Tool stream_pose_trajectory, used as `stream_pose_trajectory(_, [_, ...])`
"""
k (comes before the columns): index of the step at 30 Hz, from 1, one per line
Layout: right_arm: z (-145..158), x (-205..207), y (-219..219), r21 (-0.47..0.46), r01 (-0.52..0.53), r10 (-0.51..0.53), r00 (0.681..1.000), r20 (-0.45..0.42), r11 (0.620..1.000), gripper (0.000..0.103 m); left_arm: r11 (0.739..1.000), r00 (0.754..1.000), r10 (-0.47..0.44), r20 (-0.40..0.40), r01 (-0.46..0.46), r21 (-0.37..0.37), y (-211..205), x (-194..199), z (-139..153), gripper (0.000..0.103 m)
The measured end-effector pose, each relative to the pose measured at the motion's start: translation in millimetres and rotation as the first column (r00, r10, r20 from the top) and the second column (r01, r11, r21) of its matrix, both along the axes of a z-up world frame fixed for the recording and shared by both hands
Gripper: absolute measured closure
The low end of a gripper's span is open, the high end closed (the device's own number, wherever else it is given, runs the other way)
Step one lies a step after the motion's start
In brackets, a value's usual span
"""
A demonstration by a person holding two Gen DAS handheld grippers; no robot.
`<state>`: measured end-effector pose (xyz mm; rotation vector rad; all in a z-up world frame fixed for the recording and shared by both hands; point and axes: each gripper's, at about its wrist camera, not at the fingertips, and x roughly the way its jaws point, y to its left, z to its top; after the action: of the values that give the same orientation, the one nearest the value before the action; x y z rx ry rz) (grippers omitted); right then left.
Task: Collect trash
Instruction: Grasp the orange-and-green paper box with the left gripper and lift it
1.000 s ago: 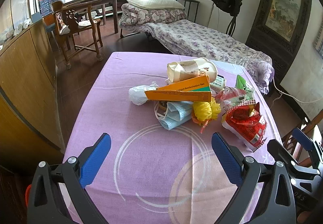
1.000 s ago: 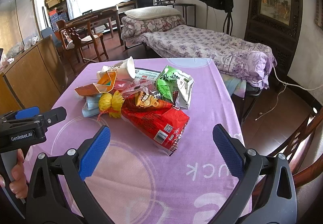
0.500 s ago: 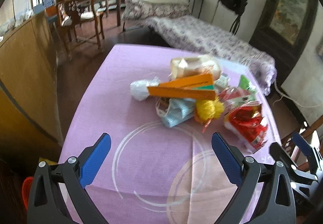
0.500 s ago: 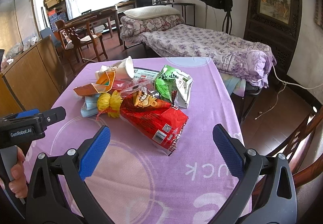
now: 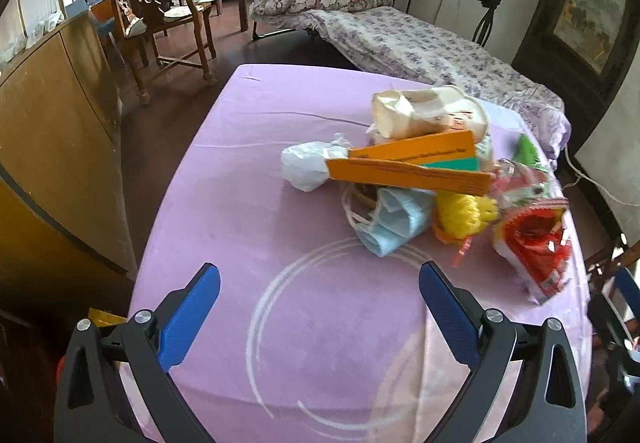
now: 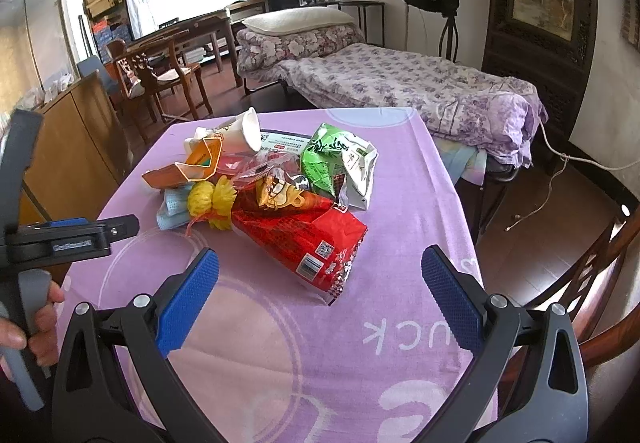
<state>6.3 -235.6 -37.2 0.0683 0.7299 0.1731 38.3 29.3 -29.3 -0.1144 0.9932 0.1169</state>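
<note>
A heap of trash lies on the purple tablecloth point(image 5: 248, 227): an orange carton point(image 5: 412, 167), a white plastic wad point(image 5: 304, 163), a blue face mask point(image 5: 396, 221), a yellow net point(image 5: 460, 213), a paper cup point(image 5: 420, 111) and a red snack bag point(image 5: 536, 243). The right wrist view shows the same red snack bag point(image 6: 304, 235) nearest, a green packet point(image 6: 340, 159) and the paper cup point(image 6: 240, 131). My left gripper point(image 5: 320, 307) is open, short of the mask. My right gripper point(image 6: 320, 291) is open, just short of the red bag.
A wooden cabinet point(image 5: 52, 131) stands left of the table. Beyond the table are a chair point(image 5: 160, 23) and a bed with floral bedding point(image 6: 400, 83). A wooden chair back point(image 6: 592, 275) is at the table's right. A hand point(image 6: 28, 327) holds the left gripper's handle.
The left gripper has swung left and tilted, so the heap now sits further right in its view. The right gripper has edged slightly closer to the red bag.
</note>
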Motion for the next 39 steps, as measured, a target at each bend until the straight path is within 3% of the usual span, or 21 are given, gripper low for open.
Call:
stream_pose_trajectory(5, [0.1, 2.5, -3.0, 0.004, -0.008, 0.008, 1.0, -0.007, 1.0, 0.006, 1.0, 0.997, -0.004, 0.072, 0.005, -0.002, -1.6, 4.0, 15.1, 0.006])
stream_pose_trajectory(9, [1.3, 4.6, -6.4, 0.002, -0.009, 0.009, 1.0, -0.004, 1.0, 0.006, 0.975, 0.982, -0.178, 0.06, 0.167, 0.147, -36.6, 13.6, 25.6, 0.006])
stream_pose_trajectory(13, [0.0, 7.0, -9.9, 0.018, -0.004, 0.004, 1.0, -0.014, 1.0, 0.006, 0.894, 0.948, -0.317, 0.014, 0.294, 0.338, -68.4, 26.7, 20.5, 0.008])
stream_pose_trajectory(16, [0.2, 9.0, -14.0, 0.034, 0.003, -0.002, 1.0, -0.022, 0.999, 0.006, 0.832, 0.939, -0.342, -0.045, 0.325, 0.45, -80.2, 37.5, 9.3, 0.015])
stream_pose_trajectory(19, [-0.3, 11.2, -16.5, 0.038, 0.008, -0.007, 1.0, -0.03, 0.999, 0.006, 0.836, 0.935, -0.348, -0.065, 0.34, 0.431, -77.0, 50.6, 3.9, 0.018])
stream_pose_trajectory(24, [-1.8, 13.4, -16.6, 0.04, -0.002, 0.004, 0.999, -0.04, 0.999, 0.006, 0.841, 0.924, -0.368, -0.102, 0.378, 0.388, -75.5, 63.8, -6.1, 0.035])
stream_pose_trajectory(27, [-2.8, 15.1, -16.6, 0.044, -0.005, 0.007, 0.999, -0.046, 0.999, 0.006, 0.835, 0.909, -0.404, -0.104, 0.412, 0.364, -78.2, 68.0, -11.1, 0.056])
stream_pose_trajectory(29, [-3.0, 15.5, -16.2, 0.046, -0.005, 0.007, 0.999, -0.048, 0.999, 0.006, 0.835, 0.898, -0.427, -0.103, 0.436, 0.337, -80.2, 69.0, -14.2, 0.084])
stream_pose_trajectory(35, [-4.8, 17.7, -17.3, 0.047, -0.001, 0.004, 0.998, -0.059, 0.999, 0.006, 0.87, 0.904, -0.426, -0.044, 0.422, 0.254, -79.0, 58.0, 2.1, 0.092])
stream_pose_trajectory(39, [-5.9, 20.4, -22.0, 0.066, 0.011, -0.007, 0.998, -0.064, 0.998, 0.006, 0.905, 0.914, -0.406, 0.024, 0.398, 0.151, -68.1, 38.4, 26.9, 0.092])
